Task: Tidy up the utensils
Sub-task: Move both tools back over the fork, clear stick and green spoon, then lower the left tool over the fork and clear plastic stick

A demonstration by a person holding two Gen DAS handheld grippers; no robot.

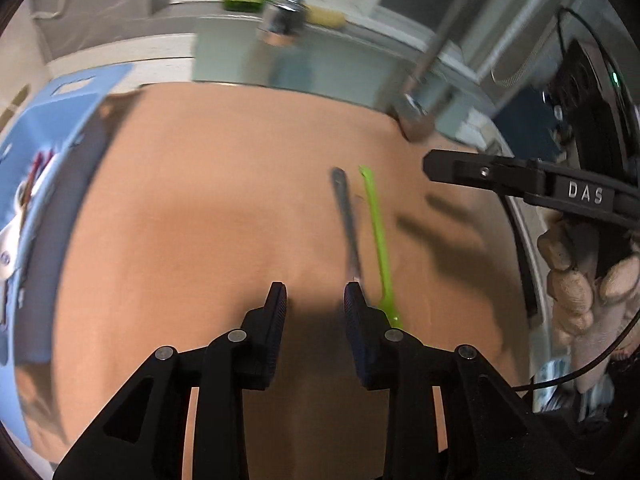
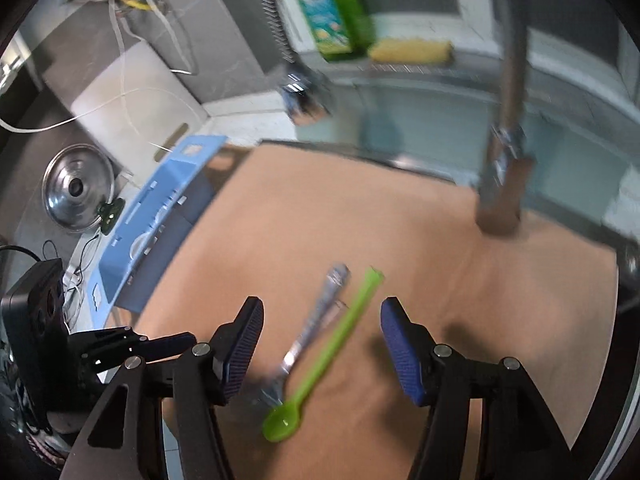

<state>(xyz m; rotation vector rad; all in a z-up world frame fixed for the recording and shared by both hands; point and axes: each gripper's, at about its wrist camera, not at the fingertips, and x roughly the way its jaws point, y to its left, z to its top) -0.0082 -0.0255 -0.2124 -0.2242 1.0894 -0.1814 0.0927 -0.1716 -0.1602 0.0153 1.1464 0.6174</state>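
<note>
I see a big tan table under both of my grippers. On it lie two utensils, side by side and almost touching: one green plastic spoon and one metal utensil. I cannot tell what kind the metal one is, as it is blurry.

My right gripper is open, with nothing pressed by its pads. Both utensils lie on the table in the gap between its two fingers, the spoon bowl nearest to me.

My left gripper is partly open and holds nothing. In its view the metal utensil runs up from the tip of the right-hand finger, and the green spoon lies just to the right of it.

At the left edge of the table stands one blue tray with slots. Behind the table is a sink with one tap, one green soap bottle and one yellow sponge. One shiny pot lid lies far left. Nothing lies on top of the utensils.
</note>
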